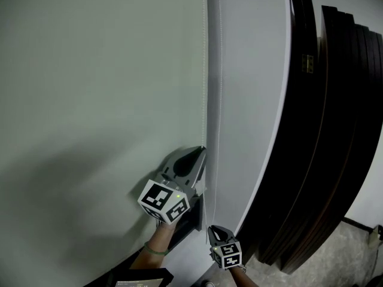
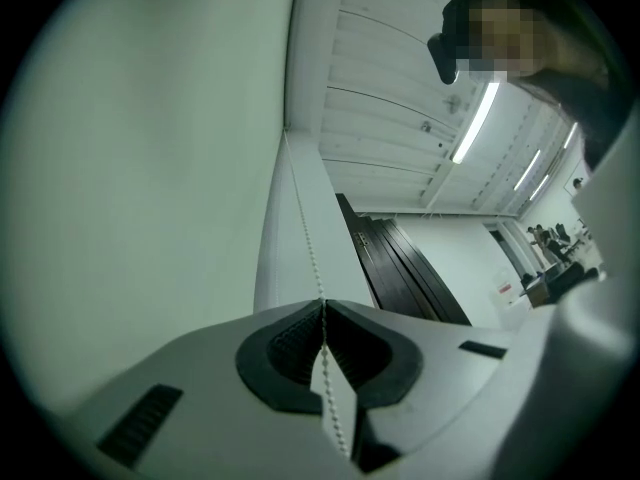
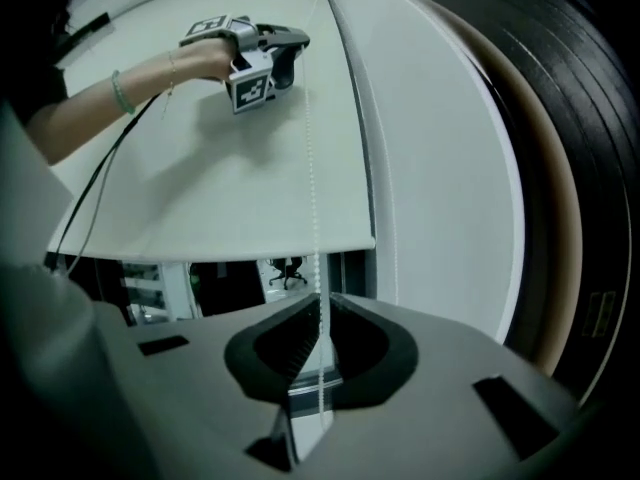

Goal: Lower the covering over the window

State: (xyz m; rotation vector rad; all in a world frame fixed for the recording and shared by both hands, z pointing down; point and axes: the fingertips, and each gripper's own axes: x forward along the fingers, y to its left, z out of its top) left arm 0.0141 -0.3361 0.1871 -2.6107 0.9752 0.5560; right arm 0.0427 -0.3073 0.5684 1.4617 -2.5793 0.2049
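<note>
Chain [image 2: 305, 238] is what it's all about here, so we've got both hands on it. Closest to us, the right hand-held gripper [image 3: 320, 300] sits low, around the level of the blind's bottom edge. Its jaws are together on the chain, with the beads pinched right at the tips. We reckon that's the pulling hand, since a low grip gives a straight tug along the strand.

A bit higher, the left hand-held gripper [image 2: 323, 306] is clamped on the same strand. The beads run through its closed tips and on up beside the blind. Holding at two heights looks like a hand-over-hand setup to us: one keeps tension while the other gets moved, so the chain doesn't slip back.

Behind the grippers, the blind [image 1: 102, 100] covers most of the window. It's a plain pale sheet, and its right edge runs just beside the chain. In the right gripper view the bottom rail [image 3: 250, 246] hangs above an uncovered strip of window [image 3: 230, 283], dark glass with a chair [image 3: 290, 268] showing through it. So we'd say the job is well along but not finished.

Further right there's white wall [image 1: 251, 100], then dark panels [image 1: 335, 130] stood up against it, well clear of the chain.
</note>
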